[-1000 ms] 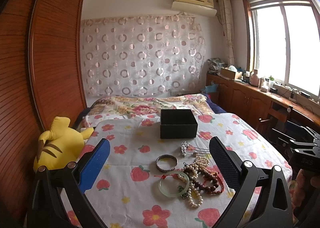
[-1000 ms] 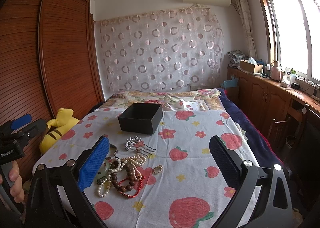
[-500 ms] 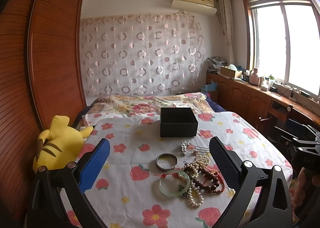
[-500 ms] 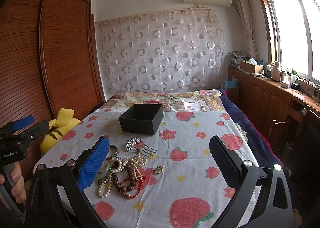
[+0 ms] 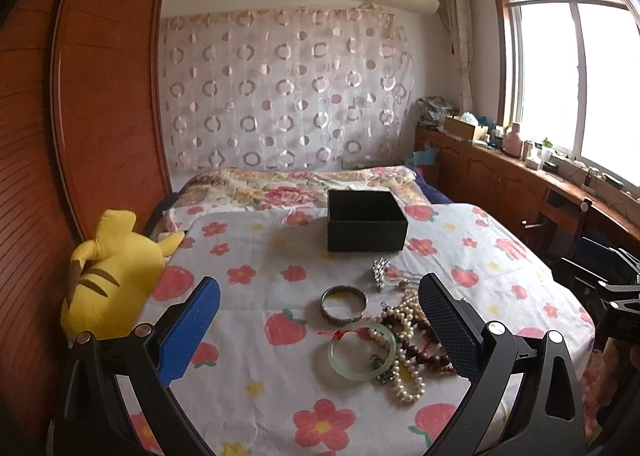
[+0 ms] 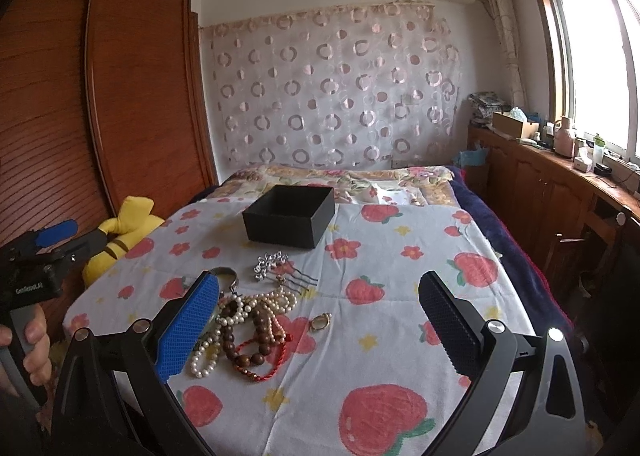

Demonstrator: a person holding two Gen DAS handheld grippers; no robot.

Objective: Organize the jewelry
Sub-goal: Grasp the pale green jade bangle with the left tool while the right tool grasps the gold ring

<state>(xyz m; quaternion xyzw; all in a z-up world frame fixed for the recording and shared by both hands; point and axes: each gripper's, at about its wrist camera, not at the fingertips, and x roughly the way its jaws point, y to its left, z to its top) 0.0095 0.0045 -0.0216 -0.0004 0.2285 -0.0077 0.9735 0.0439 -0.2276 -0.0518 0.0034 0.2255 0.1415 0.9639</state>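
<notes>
Almost no change in the last second: both views hold steady. Left gripper (image 5: 320,330) and right gripper (image 6: 320,330) jaws gape wide, empty, over the tangled pearl-and-wooden-bead jewelry pile (image 6: 248,326); open black box (image 5: 366,220) beyond. Nothing sorted yet.

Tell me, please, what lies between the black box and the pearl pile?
A silver hairpin lies between the box and the pearls, clearest in the right wrist view.

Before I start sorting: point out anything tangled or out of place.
The pearl strand, wooden beads and red cord lie heaped together, overlapping. The black box sits open beyond them.
</notes>
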